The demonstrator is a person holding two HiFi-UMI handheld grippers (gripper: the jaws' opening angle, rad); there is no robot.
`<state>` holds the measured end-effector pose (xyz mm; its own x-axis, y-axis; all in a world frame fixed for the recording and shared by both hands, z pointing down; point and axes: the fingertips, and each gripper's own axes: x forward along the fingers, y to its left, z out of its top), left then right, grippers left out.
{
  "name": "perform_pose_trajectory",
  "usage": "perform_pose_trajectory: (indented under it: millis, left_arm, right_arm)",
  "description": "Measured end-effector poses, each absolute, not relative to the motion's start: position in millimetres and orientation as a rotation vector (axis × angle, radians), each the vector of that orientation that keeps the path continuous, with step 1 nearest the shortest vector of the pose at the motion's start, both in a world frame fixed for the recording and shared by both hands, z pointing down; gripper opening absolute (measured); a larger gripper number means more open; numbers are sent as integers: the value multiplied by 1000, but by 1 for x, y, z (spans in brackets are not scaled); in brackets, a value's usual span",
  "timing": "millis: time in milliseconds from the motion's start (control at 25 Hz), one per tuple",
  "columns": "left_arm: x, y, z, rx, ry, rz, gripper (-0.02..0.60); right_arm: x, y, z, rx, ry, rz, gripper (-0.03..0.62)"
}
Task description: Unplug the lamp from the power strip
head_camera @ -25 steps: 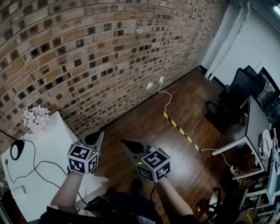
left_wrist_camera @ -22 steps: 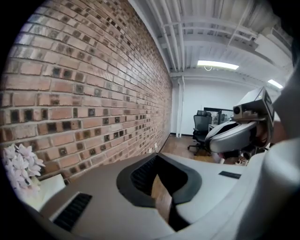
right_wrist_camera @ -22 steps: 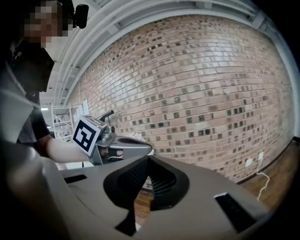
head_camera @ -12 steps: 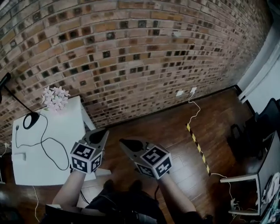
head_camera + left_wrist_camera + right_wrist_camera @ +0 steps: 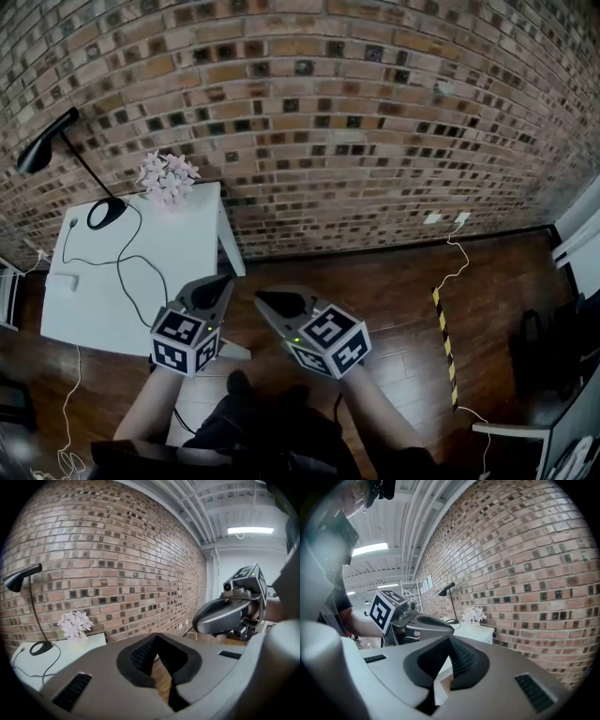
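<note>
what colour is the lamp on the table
The lamp is black all over; it shows best in the head view.

Our left gripper [image 5: 157, 643] fills the foreground, its jaws together with nothing between them. Past it at the left we see a white bench [image 5: 93, 640] against the brick wall [image 5: 122, 559], carrying a black lamp [image 5: 41, 647], its cable [image 5: 55, 652] and pale pink flowers [image 5: 74, 623]. At the right our right gripper [image 5: 208, 618] hangs with its marker cube [image 5: 246, 576], under a ceiling light [image 5: 251, 530].
</note>
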<state>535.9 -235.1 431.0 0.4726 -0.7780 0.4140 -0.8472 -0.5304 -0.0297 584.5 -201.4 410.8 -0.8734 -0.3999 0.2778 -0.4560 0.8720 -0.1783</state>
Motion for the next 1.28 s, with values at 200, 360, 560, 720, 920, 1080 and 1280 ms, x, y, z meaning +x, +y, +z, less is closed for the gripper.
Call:
perform_pose_trajectory:
  millis: [200, 360, 560, 720, 920, 1080, 1280]
  left_arm:
    - [525, -225, 420, 2525, -1486, 554, 3]
    - [525, -220, 411, 2536, -1487, 516, 3]
    - [528, -217, 396, 2582, -1458, 484, 3]
    - [522, -220, 394, 2585, -1443, 460, 3]
    - [517, -225, 393, 2599, -1415, 426, 3]
    - [517, -229, 394, 2608, -1388, 409, 3]
    - [509, -231, 394, 2614, -1388, 408, 3]
  right_arm:
    - [575, -194, 405, 594, -2831, 314, -5]
    - [573, -190, 402, 589, -2831, 290, -5]
    - [576, -195, 395, 651, -2838, 280, -6]
    - [575, -200, 391, 715, -2839, 257, -6]
    - [576, -206, 389, 799, -2829, 237, -6]
    - [578, -212, 389, 849, -2809, 233, -6]
    - [571, -215, 390, 851, -2801, 230, -6]
